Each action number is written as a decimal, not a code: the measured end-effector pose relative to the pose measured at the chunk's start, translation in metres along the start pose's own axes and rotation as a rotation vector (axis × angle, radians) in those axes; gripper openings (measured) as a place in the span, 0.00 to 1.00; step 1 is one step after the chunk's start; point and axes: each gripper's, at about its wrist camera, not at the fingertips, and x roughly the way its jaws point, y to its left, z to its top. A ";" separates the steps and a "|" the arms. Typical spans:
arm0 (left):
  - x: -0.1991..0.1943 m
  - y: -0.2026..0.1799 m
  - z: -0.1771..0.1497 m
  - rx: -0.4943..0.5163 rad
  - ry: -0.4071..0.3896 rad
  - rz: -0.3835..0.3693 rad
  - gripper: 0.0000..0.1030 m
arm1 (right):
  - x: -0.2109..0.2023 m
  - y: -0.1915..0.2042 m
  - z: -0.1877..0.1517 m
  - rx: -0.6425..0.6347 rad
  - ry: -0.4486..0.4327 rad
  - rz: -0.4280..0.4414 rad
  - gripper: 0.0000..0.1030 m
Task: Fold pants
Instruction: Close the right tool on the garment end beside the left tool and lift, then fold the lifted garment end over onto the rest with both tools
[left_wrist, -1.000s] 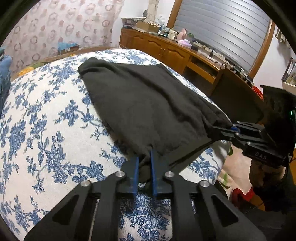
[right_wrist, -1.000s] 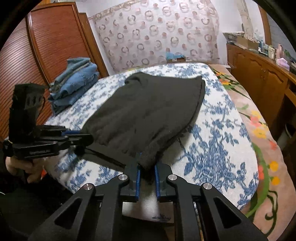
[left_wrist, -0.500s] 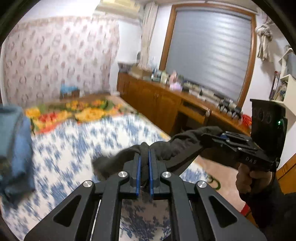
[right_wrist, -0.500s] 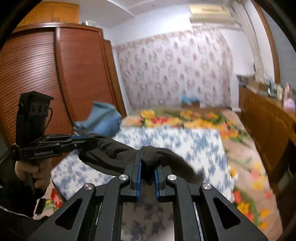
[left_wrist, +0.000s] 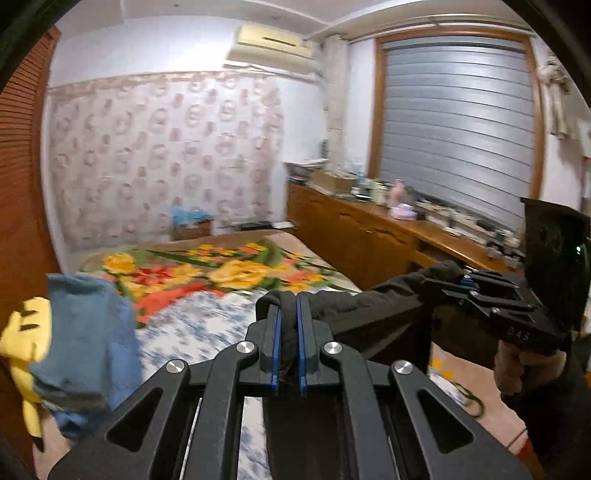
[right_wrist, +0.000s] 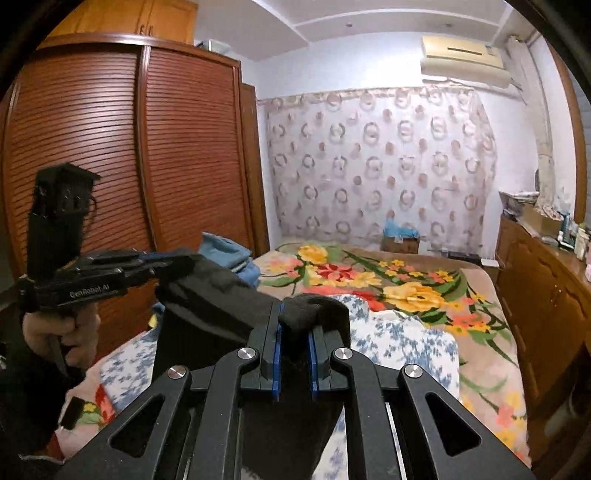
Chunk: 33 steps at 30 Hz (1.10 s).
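The black pants (left_wrist: 373, 306) hang in the air, stretched between my two grippers above the bed. My left gripper (left_wrist: 288, 314) is shut on one corner of the pants edge. My right gripper (right_wrist: 295, 317) is shut on the other corner, and the pants (right_wrist: 214, 299) drape down below it. In the left wrist view the right gripper (left_wrist: 465, 282) shows at the right, clamped on the fabric. In the right wrist view the left gripper (right_wrist: 173, 260) shows at the left, clamped on the fabric. The lower part of the pants is hidden below both grippers.
The bed has a blue floral sheet (right_wrist: 402, 332) and a bright flowered blanket (right_wrist: 388, 277). A stack of folded blue jeans (left_wrist: 81, 332) lies at the bed's left side. A wooden wardrobe (right_wrist: 129, 166) stands left, a cluttered wooden cabinet (left_wrist: 369, 229) right.
Both grippers have lifted the pants off the bed and raised them. The views have tilted up from the bed surface to the room.
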 end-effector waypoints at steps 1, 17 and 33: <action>0.002 0.004 0.006 -0.002 -0.003 0.006 0.08 | 0.007 -0.003 0.008 -0.002 -0.005 -0.009 0.11; 0.014 0.023 -0.083 -0.038 0.141 0.043 0.08 | 0.080 0.013 -0.026 -0.017 0.173 0.046 0.11; -0.029 -0.005 -0.129 -0.085 0.156 -0.036 0.08 | 0.036 0.020 -0.057 0.024 0.212 0.124 0.11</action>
